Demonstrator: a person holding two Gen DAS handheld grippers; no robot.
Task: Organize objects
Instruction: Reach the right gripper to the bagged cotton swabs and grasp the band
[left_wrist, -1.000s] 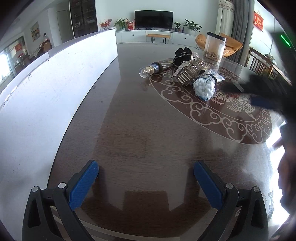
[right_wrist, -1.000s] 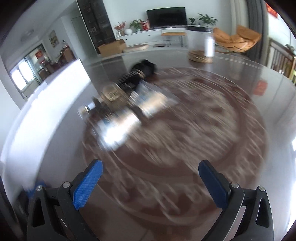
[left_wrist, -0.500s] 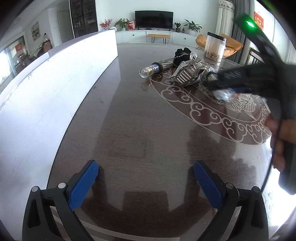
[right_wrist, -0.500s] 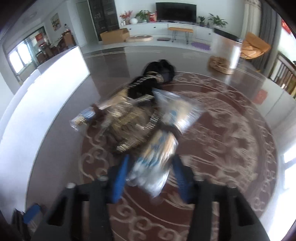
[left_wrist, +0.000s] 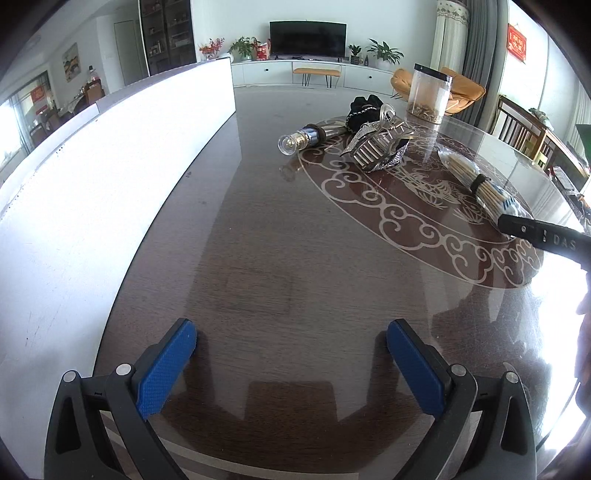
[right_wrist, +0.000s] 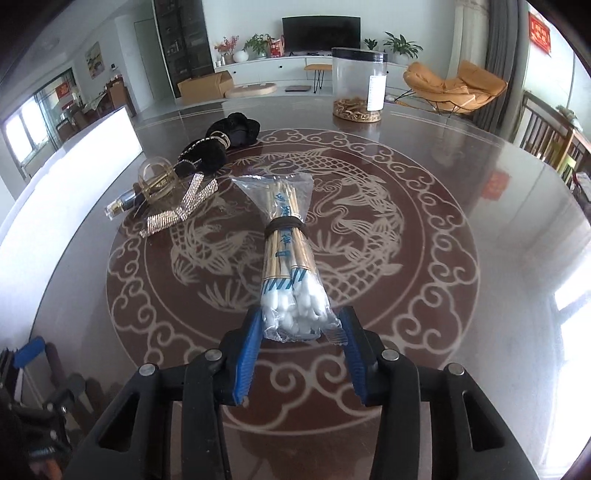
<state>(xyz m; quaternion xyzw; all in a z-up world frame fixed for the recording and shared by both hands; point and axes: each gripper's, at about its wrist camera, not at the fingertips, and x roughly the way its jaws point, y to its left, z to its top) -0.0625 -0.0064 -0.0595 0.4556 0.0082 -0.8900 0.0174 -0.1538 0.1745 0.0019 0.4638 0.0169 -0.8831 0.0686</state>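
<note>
Right tool (right_wrist: 301, 314): blue pads partly apart, and its jaws have just been opening a little. The bag of cotton swabs (right_wrist: 291, 254) sits between them by its white cotton end. The left-hand pad touches the plastic; the right-hand pad meets only the loose crinkled edge of the bag, with a sliver of gap to the cotton, so we read no real squeeze here (loose, not clamped). From that end the bag runs straight away from the tool, sticks pointing to the far side, with a dark band round its middle. It lies on the patterned round inlay of the surface (right_wrist: 461, 184). In the left wrist view the same bag lies flat on the inlay, with the black tip of the right tool at its near end.

Left tool (left_wrist: 291, 326): pads wide apart, nothing between them, above bare dark wood near the surface's close edge and well apart from the bag.

Further out, left of the bag's far end, we see a small heap: a clear hair claw (right_wrist: 157, 177), a glittery strip (right_wrist: 177, 214), a small bottle (left_wrist: 299, 140) lying on its side, and a black fabric piece (right_wrist: 236, 129) behind them. A clear canister (right_wrist: 358, 85) with a black lid stands upright at the far edge. A white board (left_wrist: 110, 166) runs along the left side.
</note>
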